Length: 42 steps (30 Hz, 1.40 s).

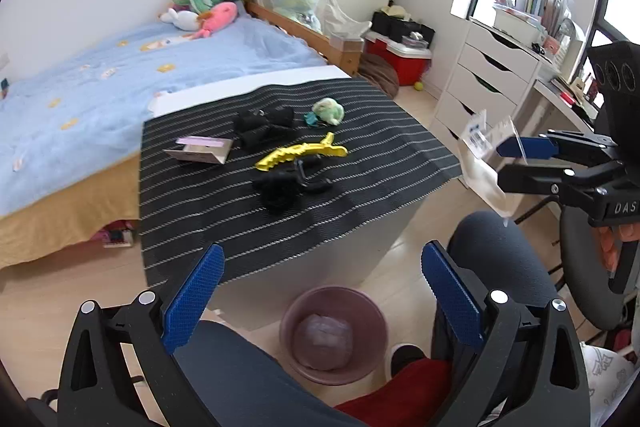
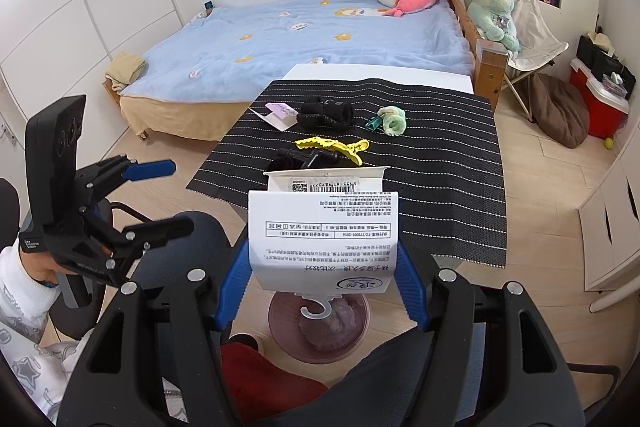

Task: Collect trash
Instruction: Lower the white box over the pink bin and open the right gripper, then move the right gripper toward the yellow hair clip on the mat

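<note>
My right gripper point(image 2: 322, 259) is shut on a white printed packaging card point(image 2: 324, 227) with a clear plastic hook, held in the air above a pink trash bin point(image 2: 320, 327) on the floor. The bin holds crumpled trash. In the left wrist view the right gripper point(image 1: 508, 163) and card point(image 1: 480, 143) are at the right, beyond the table's corner. My left gripper point(image 1: 320, 291) is open and empty, above the bin point(image 1: 334, 335). It shows at the left in the right wrist view point(image 2: 176, 193). A pink-and-white torn box point(image 1: 200, 149) lies on the striped table mat point(image 1: 200, 227).
On the mat lie a yellow hair clip point(image 1: 300, 155), black socks point(image 1: 264, 127), a black clip and scrunchie point(image 1: 284, 187) and a green plush scrunchie point(image 1: 330, 111). A blue bed point(image 1: 100, 87) stands behind; white drawers point(image 1: 484, 79) at right. The person's knees flank the bin.
</note>
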Available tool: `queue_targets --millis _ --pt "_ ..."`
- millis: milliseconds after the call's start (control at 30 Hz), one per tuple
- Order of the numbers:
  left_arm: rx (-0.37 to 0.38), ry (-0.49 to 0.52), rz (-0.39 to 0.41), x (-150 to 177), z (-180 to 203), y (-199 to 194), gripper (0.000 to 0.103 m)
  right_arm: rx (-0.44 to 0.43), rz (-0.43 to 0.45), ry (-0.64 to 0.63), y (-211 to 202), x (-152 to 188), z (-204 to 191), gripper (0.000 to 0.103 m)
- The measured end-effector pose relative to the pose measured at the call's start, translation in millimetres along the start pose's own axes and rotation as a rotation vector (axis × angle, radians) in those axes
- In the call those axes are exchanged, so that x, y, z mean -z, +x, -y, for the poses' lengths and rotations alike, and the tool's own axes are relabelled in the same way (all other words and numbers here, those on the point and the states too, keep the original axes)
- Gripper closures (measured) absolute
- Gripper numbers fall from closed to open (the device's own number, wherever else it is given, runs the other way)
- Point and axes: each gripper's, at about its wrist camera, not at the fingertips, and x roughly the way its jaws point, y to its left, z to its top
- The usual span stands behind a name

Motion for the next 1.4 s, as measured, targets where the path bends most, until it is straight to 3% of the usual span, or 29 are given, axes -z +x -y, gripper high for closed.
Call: queue_targets --millis 533,600,633,967,1400 --pt "-0.066 -0.101 0.033 2.2 -35.7 -25.3 0.008 -0.081 -0.058 -0.096 18.2 1.5 -35.7 0.039" --pt "-0.071 -0.105 0.035 2.4 -37.5 -26.3 0.008 -0.097 -0.066 -0.103 21.2 1.2 -39.4 0.026" --pt "-0.073 -0.107 0.035 2.4 -38.4 -26.3 0.008 -0.095 -0.066 -0.101 22.8 0.5 -39.9 0.013" --pt "-0.058 -0.094 0.023 2.2 -34.6 -21.5 0.008 -0.072 -0.075 -0.063 24.6 1.8 -30.7 0.008" --pt "-0.049 -0.077 0.010 -0.4 -30.4 -14.6 0.008 -0.065 -0.058 -0.019 23.4 1.5 -16.3 0.007"
